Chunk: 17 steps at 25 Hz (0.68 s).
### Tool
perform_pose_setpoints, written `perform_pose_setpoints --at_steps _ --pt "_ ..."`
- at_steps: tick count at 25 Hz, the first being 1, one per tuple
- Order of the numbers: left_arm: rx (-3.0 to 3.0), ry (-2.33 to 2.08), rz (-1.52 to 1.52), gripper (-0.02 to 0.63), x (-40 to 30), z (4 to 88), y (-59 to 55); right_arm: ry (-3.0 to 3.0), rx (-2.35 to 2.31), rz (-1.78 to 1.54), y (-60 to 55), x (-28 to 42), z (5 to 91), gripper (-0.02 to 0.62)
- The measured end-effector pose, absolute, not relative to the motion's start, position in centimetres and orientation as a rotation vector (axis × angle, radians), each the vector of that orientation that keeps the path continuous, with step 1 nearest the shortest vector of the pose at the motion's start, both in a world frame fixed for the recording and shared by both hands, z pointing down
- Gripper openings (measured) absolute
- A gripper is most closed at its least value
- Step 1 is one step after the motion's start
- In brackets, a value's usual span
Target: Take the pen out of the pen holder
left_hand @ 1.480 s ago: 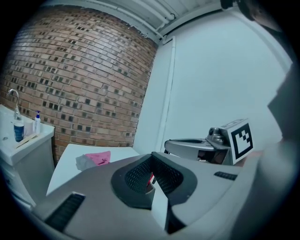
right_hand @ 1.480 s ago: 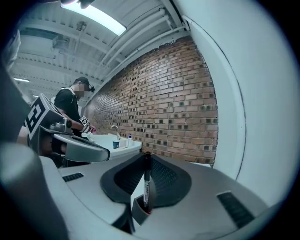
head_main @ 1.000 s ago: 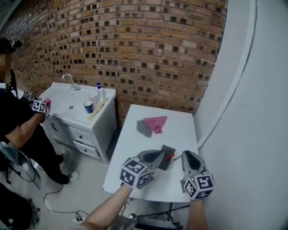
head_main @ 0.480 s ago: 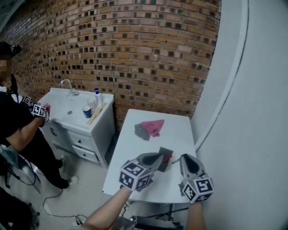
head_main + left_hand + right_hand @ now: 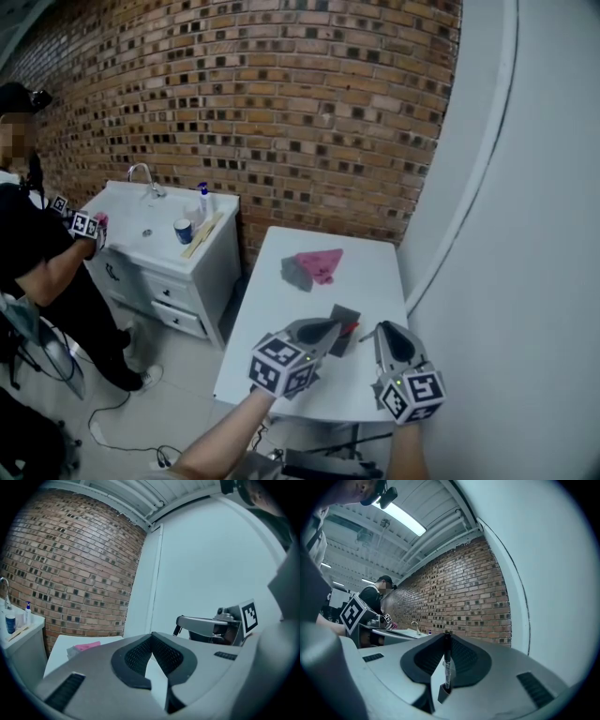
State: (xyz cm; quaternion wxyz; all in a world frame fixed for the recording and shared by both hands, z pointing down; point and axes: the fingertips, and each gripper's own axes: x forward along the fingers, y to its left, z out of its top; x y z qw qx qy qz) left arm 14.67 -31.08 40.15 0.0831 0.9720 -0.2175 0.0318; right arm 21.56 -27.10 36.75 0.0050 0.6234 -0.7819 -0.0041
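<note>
The dark grey pen holder [image 5: 347,317] stands on the white table [image 5: 375,272] near its front edge, with something red [image 5: 350,328] showing at it. My left gripper [image 5: 333,325] has its tips at the holder's left side. In the left gripper view its jaws [image 5: 151,635] meet with nothing seen between them; the holder is hidden there. My right gripper [image 5: 382,328] sits just right of the holder, shut on a black pen [image 5: 446,663]. The pen stands upright between the right gripper's pads [image 5: 446,635].
A pink cloth [image 5: 322,262] and a grey one [image 5: 298,272] lie further back on the table. Left of it stands a white sink cabinet [image 5: 159,234] with a person [image 5: 37,262] working at it. A brick wall is behind, and a white wall [image 5: 525,281] is close on the right.
The head view has shifted a little. My right gripper with the pen has moved only slightly beside the holder. My left gripper has stayed put.
</note>
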Motion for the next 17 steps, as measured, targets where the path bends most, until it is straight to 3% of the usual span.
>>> perform_pose_setpoints --at_steps 17 --pt "2.912 -0.662 0.09 0.003 14.59 40.53 -30.53 -2.454 1.958 -0.038 -26.33 21.58 36.6 0.04"
